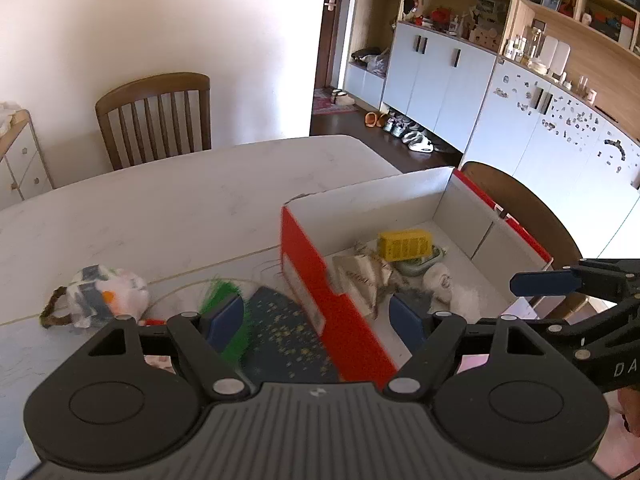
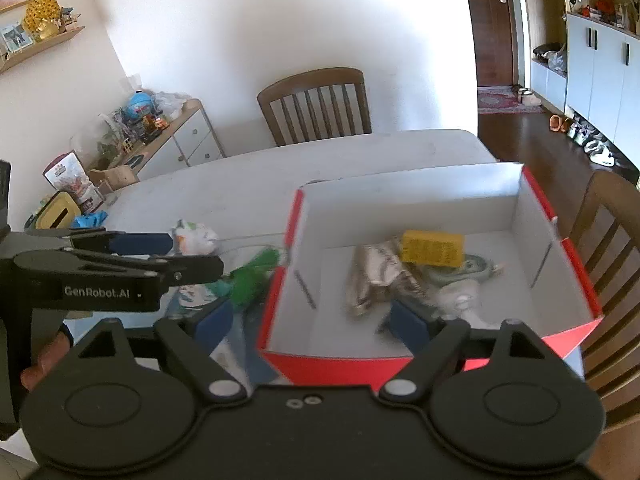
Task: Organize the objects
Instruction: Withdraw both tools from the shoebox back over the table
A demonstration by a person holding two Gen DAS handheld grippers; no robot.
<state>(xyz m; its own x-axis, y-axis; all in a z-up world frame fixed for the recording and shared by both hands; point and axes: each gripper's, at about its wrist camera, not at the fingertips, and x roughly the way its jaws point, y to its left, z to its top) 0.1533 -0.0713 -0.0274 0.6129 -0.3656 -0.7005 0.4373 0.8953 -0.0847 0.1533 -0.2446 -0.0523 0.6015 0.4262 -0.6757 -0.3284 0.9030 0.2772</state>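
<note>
Closest in, the left gripper (image 1: pixel 316 320) hangs with its jaws spread wide and holding nothing, straddling the near wall of the red box (image 1: pixel 308 264); the right gripper (image 2: pixel 312 324) is just as wide apart and empty, sitting over the box's near-left corner. Just outside the box on the table (image 1: pixel 192 208) lie a dark blue speckled pouch (image 1: pixel 284 332) and something with green bristles (image 1: pixel 224 296), and a bit further left a crumpled white bundle (image 1: pixel 106 294). All three look light and squashy, so pinching the bundle's bunched middle seems the safest bet. Inside the box sit crinkled paper (image 1: pixel 368 276), a pale doll head (image 1: pixel 438 282) and a yellow block (image 1: pixel 406 245).
</note>
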